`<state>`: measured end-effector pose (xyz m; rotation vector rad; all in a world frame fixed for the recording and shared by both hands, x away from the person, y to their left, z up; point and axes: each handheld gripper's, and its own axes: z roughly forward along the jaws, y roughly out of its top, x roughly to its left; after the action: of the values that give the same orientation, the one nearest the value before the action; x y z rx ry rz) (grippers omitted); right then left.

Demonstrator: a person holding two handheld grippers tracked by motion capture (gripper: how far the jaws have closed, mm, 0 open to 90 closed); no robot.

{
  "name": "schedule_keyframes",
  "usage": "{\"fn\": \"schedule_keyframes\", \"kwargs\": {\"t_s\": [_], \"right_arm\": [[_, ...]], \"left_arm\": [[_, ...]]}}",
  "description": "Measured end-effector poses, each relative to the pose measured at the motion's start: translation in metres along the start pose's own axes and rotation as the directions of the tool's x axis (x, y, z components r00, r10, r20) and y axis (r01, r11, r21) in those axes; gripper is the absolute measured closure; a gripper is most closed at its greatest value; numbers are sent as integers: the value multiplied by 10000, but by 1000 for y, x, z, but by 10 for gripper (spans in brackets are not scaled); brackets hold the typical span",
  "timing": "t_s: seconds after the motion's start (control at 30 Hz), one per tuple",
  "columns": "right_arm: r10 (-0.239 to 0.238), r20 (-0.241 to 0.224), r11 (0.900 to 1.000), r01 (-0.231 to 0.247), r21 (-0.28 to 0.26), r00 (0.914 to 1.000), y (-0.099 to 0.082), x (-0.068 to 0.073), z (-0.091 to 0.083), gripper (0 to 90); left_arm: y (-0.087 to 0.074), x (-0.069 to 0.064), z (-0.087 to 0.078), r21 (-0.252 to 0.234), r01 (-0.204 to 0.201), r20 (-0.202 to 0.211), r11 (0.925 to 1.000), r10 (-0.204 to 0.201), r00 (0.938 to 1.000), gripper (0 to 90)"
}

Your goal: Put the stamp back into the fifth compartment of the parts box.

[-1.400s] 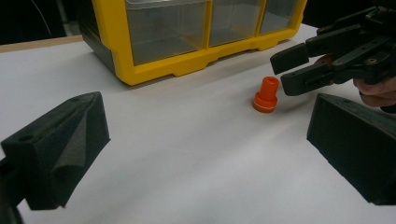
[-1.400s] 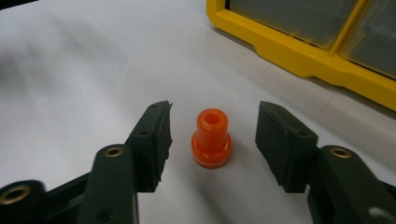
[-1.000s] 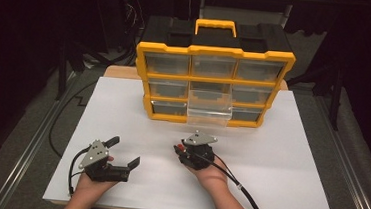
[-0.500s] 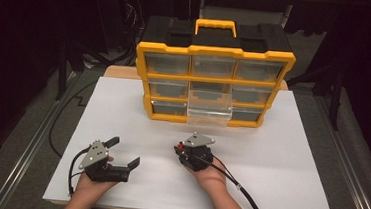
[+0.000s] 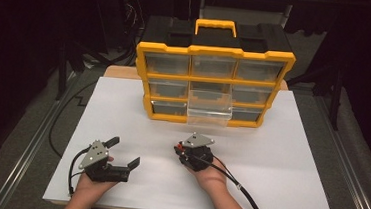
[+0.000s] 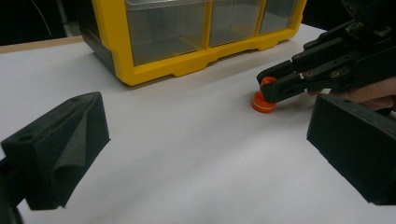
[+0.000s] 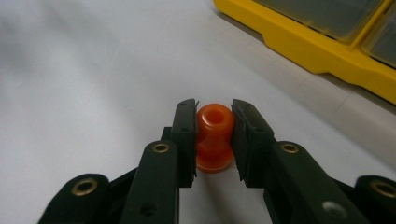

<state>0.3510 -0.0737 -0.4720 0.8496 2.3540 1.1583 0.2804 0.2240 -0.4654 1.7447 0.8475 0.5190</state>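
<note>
R gripper [image 7: 214, 135] pinching orange spool [image 7: 214, 136], L gripper [image 6: 205, 154] spread, mid-table, edges well apart

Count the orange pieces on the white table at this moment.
1: a small orange spool, standing on the table in front of the yellow drawer organizer, clamped between the right tongs. More may be hidden inside the drawers.

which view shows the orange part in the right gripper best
The right gripper view: the orange flanged part stands upright on the table, close up between the right gripper pads. The left gripper view shows it farther off, partly covered by those jaws. The high view shows a mere reddish speck at the jaw tips.
</note>
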Motion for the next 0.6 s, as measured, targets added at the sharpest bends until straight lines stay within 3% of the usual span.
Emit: {"fn": "schedule_keyframes", "kwargs": {"t_s": [0.23, 0.33, 0.6], "right_arm": [[-72, -72, 9999, 72, -92, 9999, 0, 0, -1, 735], [96, -181, 9995, -102, -315, 9998, 3, -1, -7, 735], [-232, -330, 9983, 214, -538, 9992, 3, 0, -24, 734]], "left_arm": [[0, 0, 0, -24, 29, 4, 10000, -29, 10000, 3], [0, 0, -1, -40, 64, -4, 10000, -64, 10000, 3], [0, 0, 0, -46, 88, 6, 10000, -88, 10000, 3]]}}
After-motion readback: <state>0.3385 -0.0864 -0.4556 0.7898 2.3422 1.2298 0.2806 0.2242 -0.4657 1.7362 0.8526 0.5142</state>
